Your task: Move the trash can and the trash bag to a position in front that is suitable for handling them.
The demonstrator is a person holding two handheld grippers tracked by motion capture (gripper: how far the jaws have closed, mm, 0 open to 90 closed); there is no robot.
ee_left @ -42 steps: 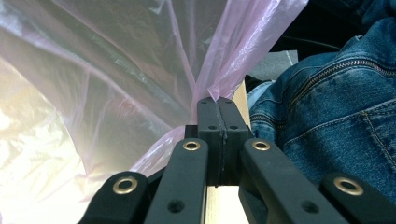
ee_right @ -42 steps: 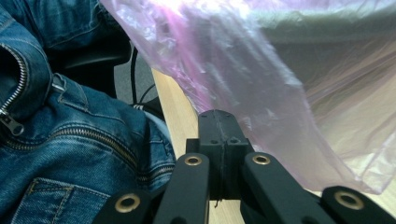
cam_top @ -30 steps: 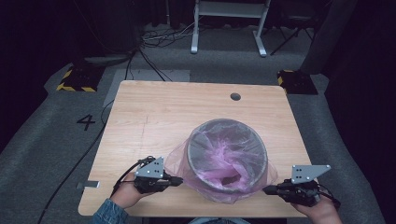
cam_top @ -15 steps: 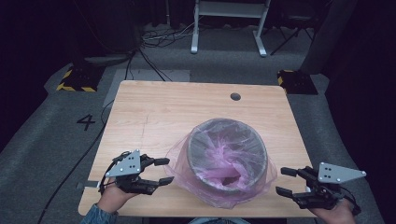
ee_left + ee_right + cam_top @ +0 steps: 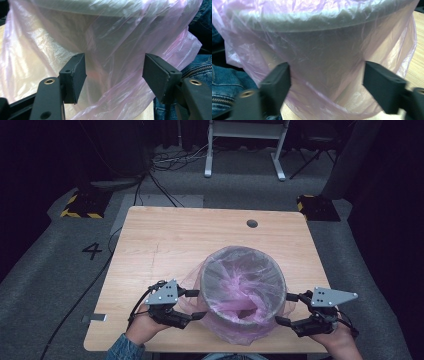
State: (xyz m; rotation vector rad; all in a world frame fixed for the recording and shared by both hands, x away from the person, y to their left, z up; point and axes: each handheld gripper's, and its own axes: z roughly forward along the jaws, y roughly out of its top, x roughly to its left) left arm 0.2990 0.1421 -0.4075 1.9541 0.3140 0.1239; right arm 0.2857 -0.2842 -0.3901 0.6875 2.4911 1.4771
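Note:
A round grey bin (image 5: pixel 216 270) lined with a thin pink plastic bag (image 5: pixel 235 335) stands near the front edge of the wooden table (image 5: pixel 175 240). The bag is folded over the rim and hangs down the outside. My left gripper (image 5: pixel 199 304) is at the bin's left side, and its jaws have just been opening. In the left gripper view the left gripper (image 5: pixel 115 72) has bag film (image 5: pixel 50 50) loose between the pads, not pinched. My right gripper (image 5: pixel 282 308) is at the bin's right side and has also just opened. In the right gripper view the right gripper (image 5: pixel 327 80) faces the bagged wall (image 5: pixel 324 50).
A small round hole (image 5: pixel 252 223) sits in the table's far right part. On the floor beyond lie cables (image 5: pixel 165 165), a white frame (image 5: pixel 245 150) and striped blocks (image 5: pixel 80 207). A painted 4 (image 5: pixel 92 251) marks the floor at left. Blue jeans (image 5: pixel 227 82) show close behind the bin.
A second ago both grippers were shut at the bag's sides. They opened and drew outward, and now stand close to the bin again with jaws apart.

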